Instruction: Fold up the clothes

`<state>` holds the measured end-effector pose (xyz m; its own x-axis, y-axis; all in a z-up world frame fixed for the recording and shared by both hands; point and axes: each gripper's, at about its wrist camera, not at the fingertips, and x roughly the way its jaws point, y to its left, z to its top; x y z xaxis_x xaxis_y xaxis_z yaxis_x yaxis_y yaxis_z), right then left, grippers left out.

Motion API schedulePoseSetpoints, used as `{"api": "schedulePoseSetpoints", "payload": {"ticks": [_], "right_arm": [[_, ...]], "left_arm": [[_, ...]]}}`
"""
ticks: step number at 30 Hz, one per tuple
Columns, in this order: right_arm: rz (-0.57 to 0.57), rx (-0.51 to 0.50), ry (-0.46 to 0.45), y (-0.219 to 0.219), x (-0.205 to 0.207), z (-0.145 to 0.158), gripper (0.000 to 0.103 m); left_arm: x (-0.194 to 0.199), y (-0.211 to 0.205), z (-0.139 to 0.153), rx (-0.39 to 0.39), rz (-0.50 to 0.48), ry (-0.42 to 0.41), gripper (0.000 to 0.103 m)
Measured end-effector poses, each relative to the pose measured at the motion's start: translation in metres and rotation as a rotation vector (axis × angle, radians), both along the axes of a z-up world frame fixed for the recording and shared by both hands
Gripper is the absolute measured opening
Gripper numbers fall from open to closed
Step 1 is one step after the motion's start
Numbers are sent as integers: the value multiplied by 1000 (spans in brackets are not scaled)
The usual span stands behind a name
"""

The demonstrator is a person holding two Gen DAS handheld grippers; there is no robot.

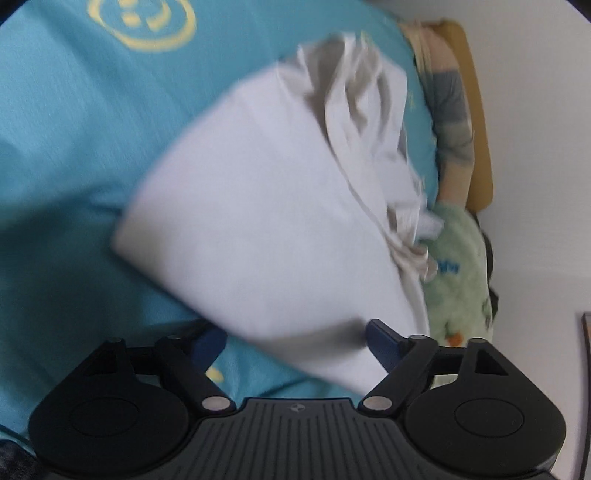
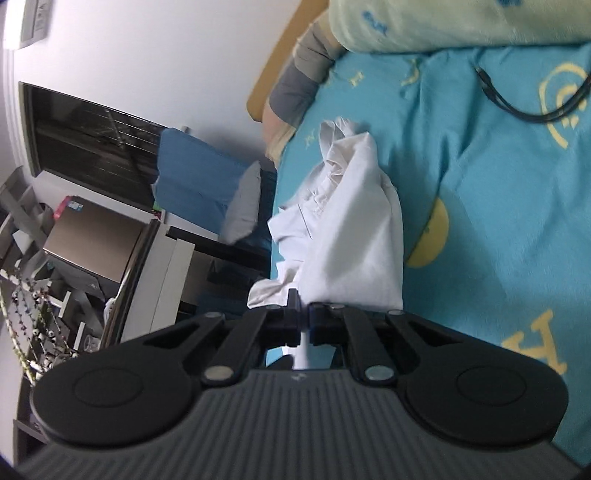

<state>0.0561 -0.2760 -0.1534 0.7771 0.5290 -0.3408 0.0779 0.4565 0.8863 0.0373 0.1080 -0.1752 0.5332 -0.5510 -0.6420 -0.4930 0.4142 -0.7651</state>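
Note:
A white garment (image 1: 266, 206) lies partly folded on a turquoise bed sheet (image 1: 66, 155), its far end bunched and wrinkled. My left gripper (image 1: 295, 336) is open, its fingers either side of the garment's near edge; the view is blurred by motion. In the right wrist view the same white garment (image 2: 351, 229) stretches away over the sheet (image 2: 498, 221) near the bed's left edge. My right gripper (image 2: 303, 314) is shut on the garment's near end, with white cloth pinched between the jaws.
A pale green fleece blanket (image 1: 461, 273) lies by the wall, also in the right wrist view (image 2: 461, 22). A black cable (image 2: 517, 103) lies on the sheet. Beside the bed are a blue cushion (image 2: 195, 181), a desk with a laptop (image 2: 92, 236) and clutter.

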Motion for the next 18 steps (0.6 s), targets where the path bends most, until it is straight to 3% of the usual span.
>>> {"api": "schedulePoseSetpoints", "payload": {"ticks": [3, 5, 7, 9, 13, 18], "right_arm": [[-20, 8, 26, -8, 0, -7, 7], [-28, 14, 37, -12, -3, -11, 7], [-28, 4, 36, -11, -5, -10, 7], [-27, -23, 24, -10, -7, -7, 7], [-11, -122, -6, -8, -9, 12, 7], [-23, -147, -45, -10, -15, 52, 6]], "left_arm": [[-11, 18, 6, 18, 100, -25, 58], [-14, 25, 6, 17, 121, -29, 43], [-15, 28, 7, 25, 129, -35, 20], [-14, 30, 13, 40, 128, -55, 9], [-7, 28, 42, 71, 83, -127, 6], [-15, 26, 101, 131, 34, -245, 5]]}}
